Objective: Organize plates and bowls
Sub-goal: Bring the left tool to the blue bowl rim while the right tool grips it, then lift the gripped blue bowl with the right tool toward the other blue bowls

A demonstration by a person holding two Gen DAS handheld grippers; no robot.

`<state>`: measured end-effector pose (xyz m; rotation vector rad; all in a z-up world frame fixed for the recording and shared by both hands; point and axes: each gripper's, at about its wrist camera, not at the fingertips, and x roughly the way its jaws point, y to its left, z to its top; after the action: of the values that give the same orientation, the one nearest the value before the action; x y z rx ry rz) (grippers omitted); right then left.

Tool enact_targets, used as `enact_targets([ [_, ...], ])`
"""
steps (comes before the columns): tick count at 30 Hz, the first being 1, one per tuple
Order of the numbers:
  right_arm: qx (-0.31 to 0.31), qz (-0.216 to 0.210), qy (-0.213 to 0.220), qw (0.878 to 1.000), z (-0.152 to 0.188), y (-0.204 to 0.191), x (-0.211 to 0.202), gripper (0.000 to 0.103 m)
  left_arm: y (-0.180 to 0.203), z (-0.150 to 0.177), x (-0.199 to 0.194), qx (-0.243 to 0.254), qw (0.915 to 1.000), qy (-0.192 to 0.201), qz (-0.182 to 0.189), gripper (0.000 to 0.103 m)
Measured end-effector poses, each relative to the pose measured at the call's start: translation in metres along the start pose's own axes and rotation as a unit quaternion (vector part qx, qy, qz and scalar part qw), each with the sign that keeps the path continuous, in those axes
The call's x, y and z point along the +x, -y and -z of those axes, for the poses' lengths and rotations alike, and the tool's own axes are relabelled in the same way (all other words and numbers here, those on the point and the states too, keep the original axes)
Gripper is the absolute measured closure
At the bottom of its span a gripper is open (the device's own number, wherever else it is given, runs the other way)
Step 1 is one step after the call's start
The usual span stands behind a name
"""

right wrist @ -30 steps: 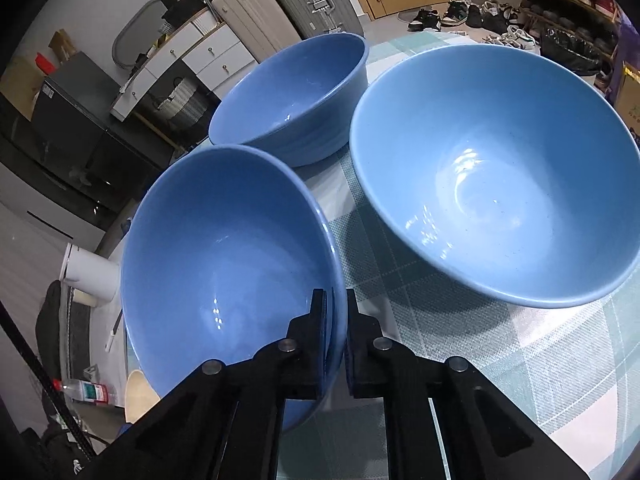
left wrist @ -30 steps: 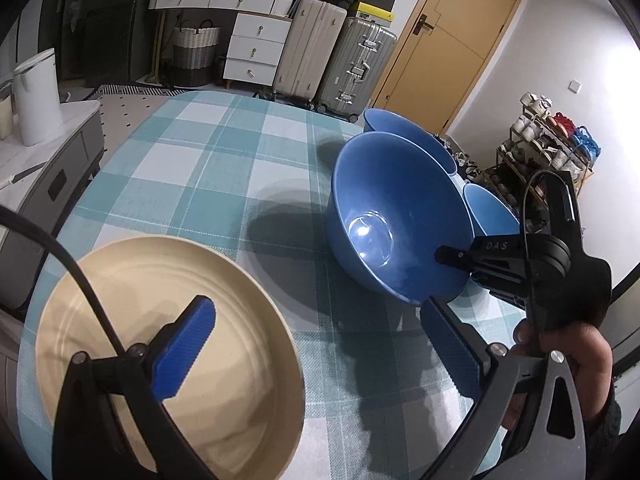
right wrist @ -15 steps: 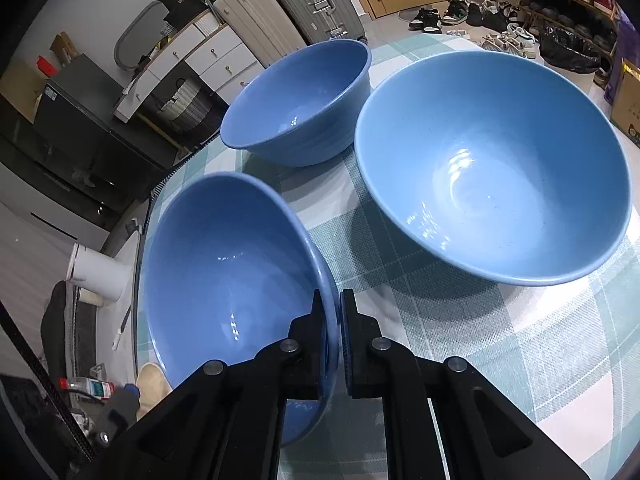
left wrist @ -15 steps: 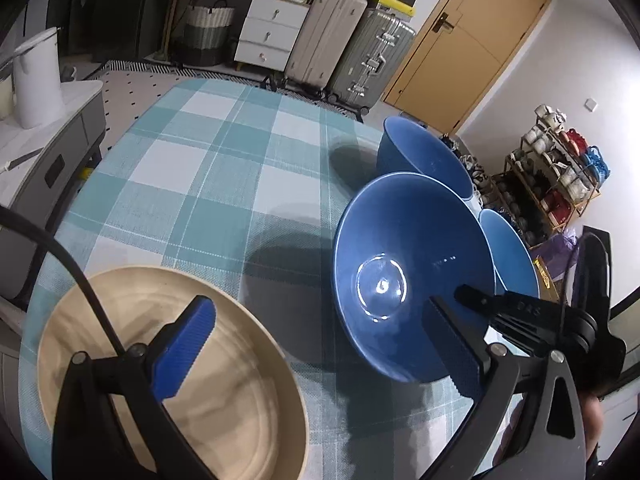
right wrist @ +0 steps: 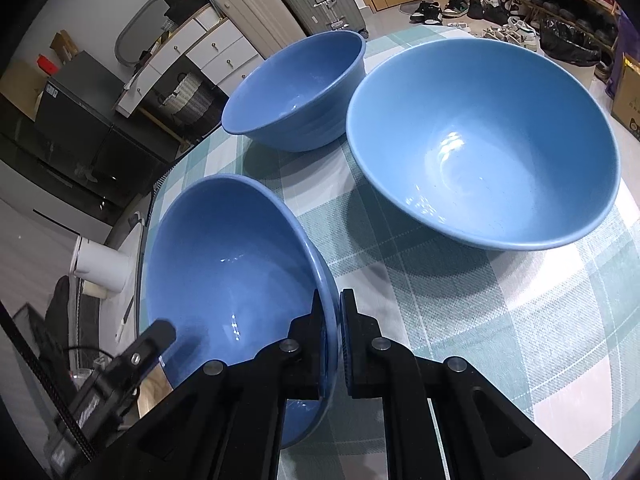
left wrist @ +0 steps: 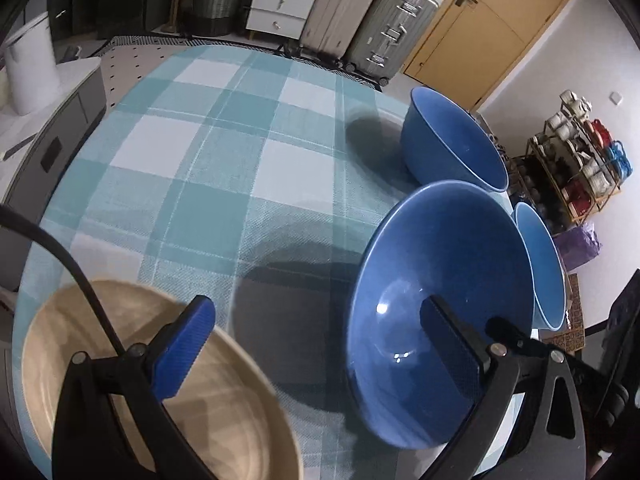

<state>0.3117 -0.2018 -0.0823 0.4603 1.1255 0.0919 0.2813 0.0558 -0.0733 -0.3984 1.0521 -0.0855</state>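
My right gripper (right wrist: 331, 338) is shut on the rim of a medium blue bowl (right wrist: 224, 276), which stands on the checked tablecloth (right wrist: 460, 320); the bowl also shows in the left wrist view (left wrist: 436, 304). Beyond it stand a large light-blue bowl (right wrist: 480, 140) and a smaller deep blue bowl (right wrist: 296, 88). My left gripper (left wrist: 316, 344) is open and empty, between a beige plate (left wrist: 132, 392) at its left finger and the held bowl at its right finger.
The round table (left wrist: 224, 152) has a teal and white checked cloth. Off the table are suitcases (left wrist: 360, 8), a white drawer unit (left wrist: 280, 0), a wooden door (left wrist: 488, 24), a shoe rack (left wrist: 576, 160) and a white kettle (left wrist: 28, 68).
The held blue bowl has come down from a tilt to level on the cloth. The left gripper has shifted right, toward that bowl, still open.
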Motion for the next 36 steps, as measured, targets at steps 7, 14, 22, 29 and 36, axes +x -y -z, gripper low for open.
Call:
enact_targets([
  [7, -0.012, 0.000, -0.004, 1.000, 0.007, 0.000, -0.006, 0.097, 0.018, -0.004, 0.006, 0.028, 0.9996, -0.006, -0.004, 0.002],
  [14, -0.020, 0.003, -0.015, 1.000, 0.013, 0.005, -0.009, 0.097, 0.033, 0.007, 0.011, 0.061, 0.9977, -0.029, -0.001, 0.008],
  [22, -0.022, 0.001, -0.025, 0.999, 0.034, 0.017, -0.025, 0.097, 0.056, 0.033, 0.006, 0.096, 0.9943, -0.045, 0.009, 0.012],
  [29, -0.012, 0.001, -0.018, 1.000, 0.050, 0.037, -0.048, 0.097, 0.074, 0.059, 0.005, 0.120, 0.9912, -0.055, 0.008, 0.012],
  [36, 0.013, 0.008, -0.012, 1.000, 0.065, 0.070, -0.070, 0.096, 0.093, 0.082, 0.000, 0.140, 0.9879, -0.063, 0.018, 0.012],
])
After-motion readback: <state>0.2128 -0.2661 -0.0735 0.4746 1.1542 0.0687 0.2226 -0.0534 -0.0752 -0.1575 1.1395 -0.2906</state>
